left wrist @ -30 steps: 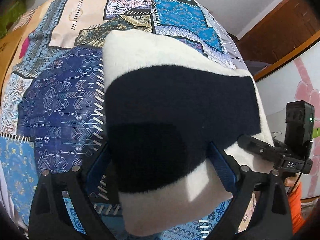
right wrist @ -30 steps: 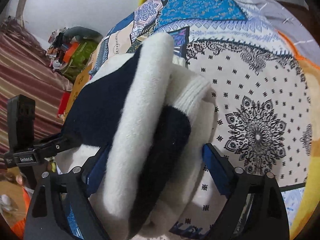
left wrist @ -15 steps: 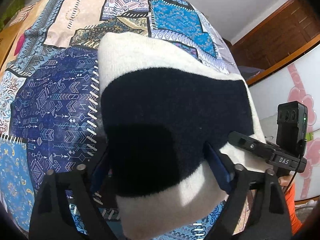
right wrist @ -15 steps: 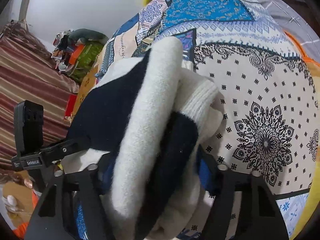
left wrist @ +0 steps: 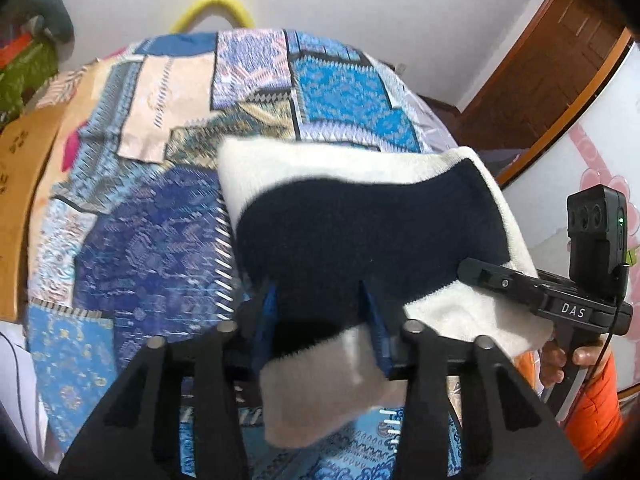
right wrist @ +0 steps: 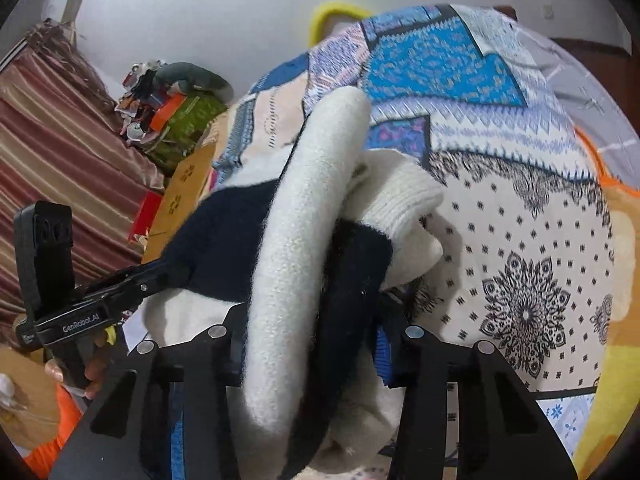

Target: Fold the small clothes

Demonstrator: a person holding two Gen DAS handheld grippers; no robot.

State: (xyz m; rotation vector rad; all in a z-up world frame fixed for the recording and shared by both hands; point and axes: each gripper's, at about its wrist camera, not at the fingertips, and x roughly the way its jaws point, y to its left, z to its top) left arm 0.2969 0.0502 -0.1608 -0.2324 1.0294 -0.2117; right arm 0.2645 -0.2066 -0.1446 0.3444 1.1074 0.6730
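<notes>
A: Where does camera 1 sit?
B: On the left gripper, looking forward and downward along its jaws, very close to the folded garment that fills the centre.

A: And camera 2?
B: On the right gripper, same orientation, equally close to the garment's other end.

A: Shared coverage?
B: Both views include the garment, the patchwork bedspread and the yellow hoop. Each view also shows the opposite gripper at its edge.
</notes>
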